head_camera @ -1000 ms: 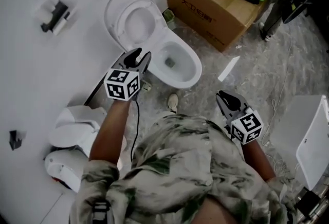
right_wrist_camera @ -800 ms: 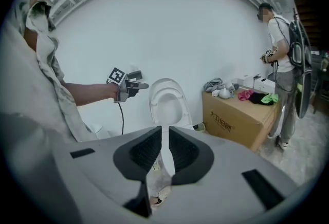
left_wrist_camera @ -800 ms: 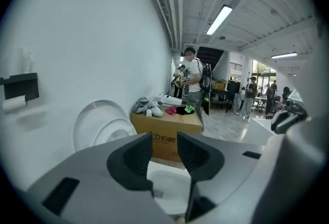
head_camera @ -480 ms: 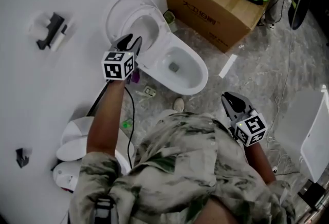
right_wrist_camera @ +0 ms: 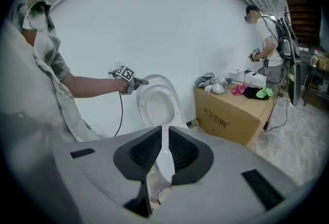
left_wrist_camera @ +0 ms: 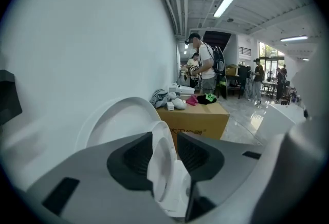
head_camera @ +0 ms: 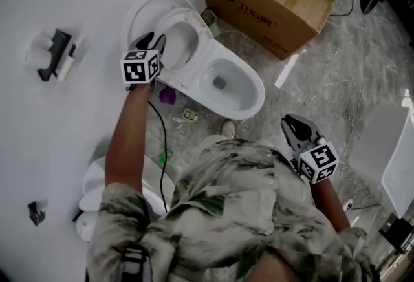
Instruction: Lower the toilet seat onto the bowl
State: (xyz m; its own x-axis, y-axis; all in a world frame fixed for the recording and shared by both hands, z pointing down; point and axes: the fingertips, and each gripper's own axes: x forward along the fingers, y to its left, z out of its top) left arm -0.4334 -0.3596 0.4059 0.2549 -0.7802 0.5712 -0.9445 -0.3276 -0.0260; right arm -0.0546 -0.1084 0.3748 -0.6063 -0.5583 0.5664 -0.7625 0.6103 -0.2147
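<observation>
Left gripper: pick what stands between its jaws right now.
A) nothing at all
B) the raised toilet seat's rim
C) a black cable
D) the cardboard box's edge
B: in the left gripper view, the white rim of the raised toilet seat fills the gap between the jaws of the left gripper.

The left arm (head_camera: 126, 138) reaches far out. The left gripper (head_camera: 154, 41) pinches the seat (left_wrist_camera: 163, 153). The right gripper (head_camera: 289, 123) hangs by the body, jaws a little apart.
</observation>
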